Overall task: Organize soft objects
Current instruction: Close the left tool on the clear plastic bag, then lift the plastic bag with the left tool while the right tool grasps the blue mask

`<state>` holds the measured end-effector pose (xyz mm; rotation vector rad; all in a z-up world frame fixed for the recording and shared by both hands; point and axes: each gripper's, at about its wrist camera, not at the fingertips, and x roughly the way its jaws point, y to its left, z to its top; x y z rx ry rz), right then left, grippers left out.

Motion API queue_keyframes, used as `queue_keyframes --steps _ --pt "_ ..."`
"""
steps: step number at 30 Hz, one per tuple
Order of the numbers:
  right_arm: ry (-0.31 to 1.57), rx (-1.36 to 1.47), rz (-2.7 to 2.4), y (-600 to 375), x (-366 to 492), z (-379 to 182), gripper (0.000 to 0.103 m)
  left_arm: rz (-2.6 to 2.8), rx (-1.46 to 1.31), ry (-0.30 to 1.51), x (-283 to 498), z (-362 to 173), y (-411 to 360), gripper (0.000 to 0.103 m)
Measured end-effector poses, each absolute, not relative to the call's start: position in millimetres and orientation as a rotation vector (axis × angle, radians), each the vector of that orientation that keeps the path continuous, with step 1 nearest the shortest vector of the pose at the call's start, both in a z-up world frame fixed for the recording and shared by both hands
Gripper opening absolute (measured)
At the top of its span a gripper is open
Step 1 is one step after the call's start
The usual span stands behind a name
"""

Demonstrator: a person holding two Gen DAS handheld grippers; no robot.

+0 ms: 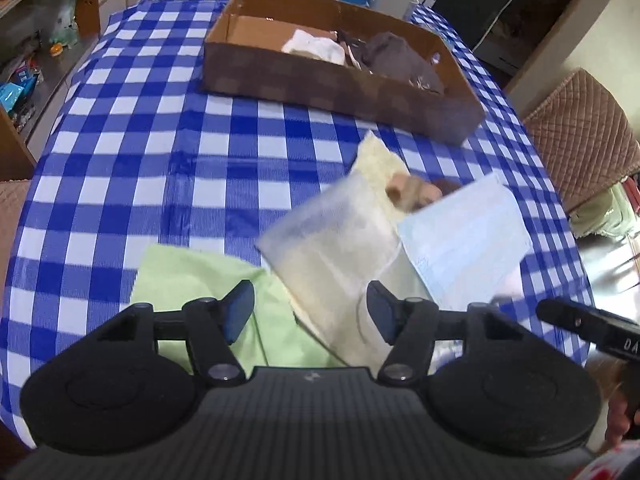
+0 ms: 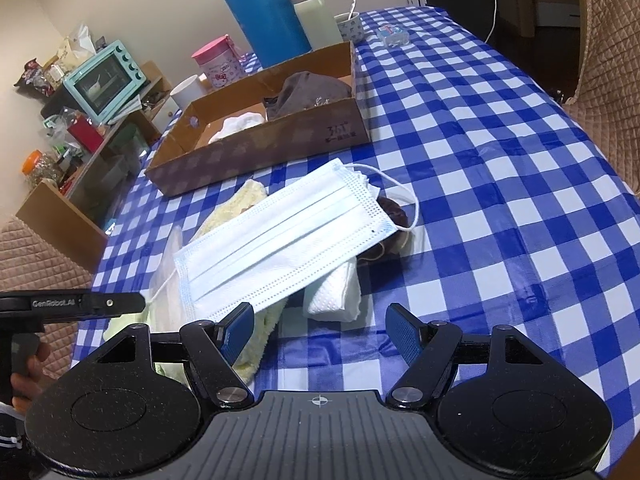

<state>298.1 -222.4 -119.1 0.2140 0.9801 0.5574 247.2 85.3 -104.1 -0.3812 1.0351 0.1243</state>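
The left gripper hangs with its jaws wide and empty over a heap of soft things on the blue-and-white checked tablecloth. Directly ahead of the jaws lies a blurred, pale translucent pouch; under the left finger spreads a light green cloth, and just right of the jaws sits a pale blue pleated face mask. Well beyond the heap stands a shallow brown cardboard box, already holding a white cloth and a dark grey garment.

The right gripper also stands wide and empty, bare tablecloth between its fingers. The mask rests just ahead of its left finger, draped across a folded white perforated cloth and a yellow fluffy towel, with something brown half hidden underneath.

The pile is the hazard: items overlap, so a pinch could gather two layers, or snag the mask's white ear loop and drag its neighbours off the heap.
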Motion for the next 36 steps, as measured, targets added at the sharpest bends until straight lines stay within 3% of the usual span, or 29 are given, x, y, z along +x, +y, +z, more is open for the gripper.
queue_keyframes --steps 8,10,12,14,30,36 --pt "0.981 0.253 0.537 -221 308 -122 0.073 0.110 -0.543 1.070 274 -133 100 0.060" --pt "0.985 0.257 0.525 -222 309 -124 0.073 0.099 -0.584 1.064 278 -139 103 0.049" --pt "0.990 0.262 0.514 -223 311 -125 0.073 0.076 -0.612 1.061 282 -142 104 0.011" --pt "0.994 0.271 0.505 -224 312 -126 0.073 0.048 -0.606 1.057 284 -142 101 0.000" --pt "1.009 0.467 0.598 -210 317 -128 0.072 0.184 -0.242 0.869 250 -63 122 0.000" --pt "1.038 0.615 0.599 -203 325 -143 0.058 0.239 -0.207 0.879 239 -61 132 0.000"
